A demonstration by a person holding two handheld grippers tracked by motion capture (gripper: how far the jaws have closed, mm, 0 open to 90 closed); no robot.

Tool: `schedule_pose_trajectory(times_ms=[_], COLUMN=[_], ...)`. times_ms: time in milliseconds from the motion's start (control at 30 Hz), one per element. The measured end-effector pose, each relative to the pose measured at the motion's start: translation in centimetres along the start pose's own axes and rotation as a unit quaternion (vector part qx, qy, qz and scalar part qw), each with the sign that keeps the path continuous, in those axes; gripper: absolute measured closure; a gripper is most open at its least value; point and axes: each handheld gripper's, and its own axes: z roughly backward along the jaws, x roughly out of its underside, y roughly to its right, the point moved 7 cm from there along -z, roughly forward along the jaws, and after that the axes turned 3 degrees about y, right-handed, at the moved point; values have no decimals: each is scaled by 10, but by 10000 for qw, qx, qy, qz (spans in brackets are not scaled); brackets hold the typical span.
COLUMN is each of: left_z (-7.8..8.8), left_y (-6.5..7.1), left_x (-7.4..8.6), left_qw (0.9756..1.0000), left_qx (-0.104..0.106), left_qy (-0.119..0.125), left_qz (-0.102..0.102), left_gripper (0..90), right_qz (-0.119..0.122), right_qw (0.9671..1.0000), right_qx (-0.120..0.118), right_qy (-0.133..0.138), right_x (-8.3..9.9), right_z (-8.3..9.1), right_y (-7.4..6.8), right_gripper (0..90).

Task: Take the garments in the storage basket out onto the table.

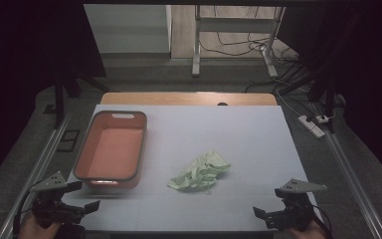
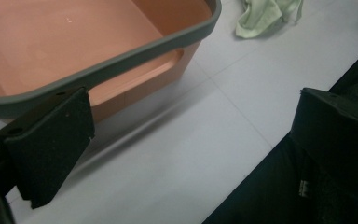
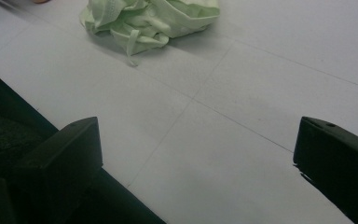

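A crumpled pale green cloth (image 1: 200, 172) lies near the middle of the white table, closer to the front. An empty orange bin (image 1: 111, 149) with a grey rim stands at the left. My left gripper (image 1: 83, 194) hovers open at the front left corner, just in front of the bin's near wall (image 2: 135, 79). In the left gripper view the cloth (image 2: 265, 16) sits far off at the top. My right gripper (image 1: 267, 201) is open at the front right corner, with the cloth (image 3: 149, 21) well ahead of its jaws. Nothing is held.
The white table top (image 1: 258, 144) lies over a wooden board, with metal rails along both sides. A power strip (image 1: 312, 125) and cables lie on the floor at the right. A metal frame (image 1: 197, 45) stands behind the table.
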Motion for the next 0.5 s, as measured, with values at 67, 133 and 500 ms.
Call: schedule_pose_trajectory(times_ms=[67, 133, 500], left_z=[0, 0, -1], left_y=[1, 1, 3], left_x=[1, 3, 8], left_qw=[10000, 9999, 9992], left_qx=[-25, -44, -59], left_qy=[-54, -113, -393], left_qz=[-36, -58, -78], left_gripper=[0, 0, 1], right_qz=[4, 9, 36], right_qw=[10000, 10000, 10000], right_qx=[6, 12, 37], right_qy=[-7, -7, -35], right_x=[0, 0, 0], right_z=[0, 0, -1], right_y=[0, 0, 0], right_gripper=[13, 13, 13])
